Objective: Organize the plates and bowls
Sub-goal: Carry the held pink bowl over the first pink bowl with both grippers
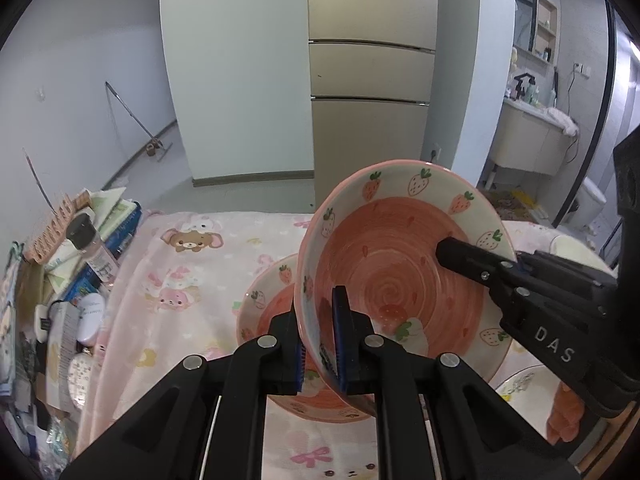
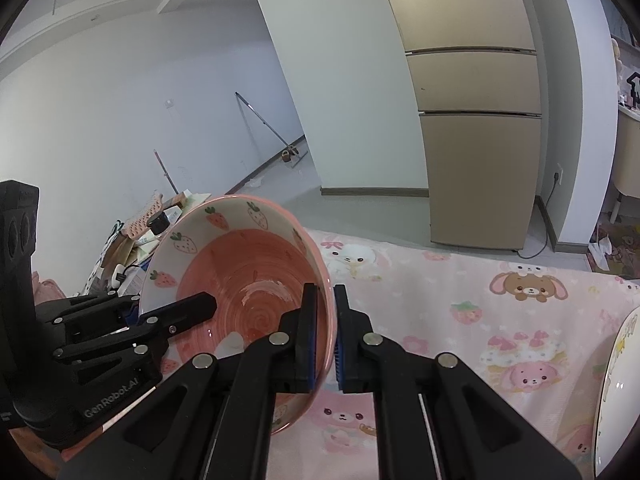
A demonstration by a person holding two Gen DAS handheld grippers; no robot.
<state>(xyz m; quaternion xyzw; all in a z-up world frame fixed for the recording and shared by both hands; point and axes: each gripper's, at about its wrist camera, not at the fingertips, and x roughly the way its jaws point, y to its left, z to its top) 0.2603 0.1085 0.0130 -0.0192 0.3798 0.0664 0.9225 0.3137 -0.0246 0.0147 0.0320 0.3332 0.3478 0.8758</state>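
Observation:
A pink strawberry-pattern bowl (image 1: 400, 268) is held tilted in the air above the table; it also shows in the right wrist view (image 2: 240, 264). My left gripper (image 1: 320, 344) is shut on its near rim. My right gripper (image 2: 326, 340) is shut on the opposite rim, and it shows in the left wrist view (image 1: 476, 260) at the right. A second, matching strawberry bowl (image 1: 268, 304) rests on the pink cartoon tablecloth (image 1: 192, 280) just beneath the held one. A white plate (image 2: 616, 380) lies at the right edge.
A clutter of boxes, bottles and packets (image 1: 72, 280) crowds the table's left side. Another white patterned plate (image 1: 524, 388) sits at the lower right. A tall beige fridge (image 1: 372, 80) stands beyond the table.

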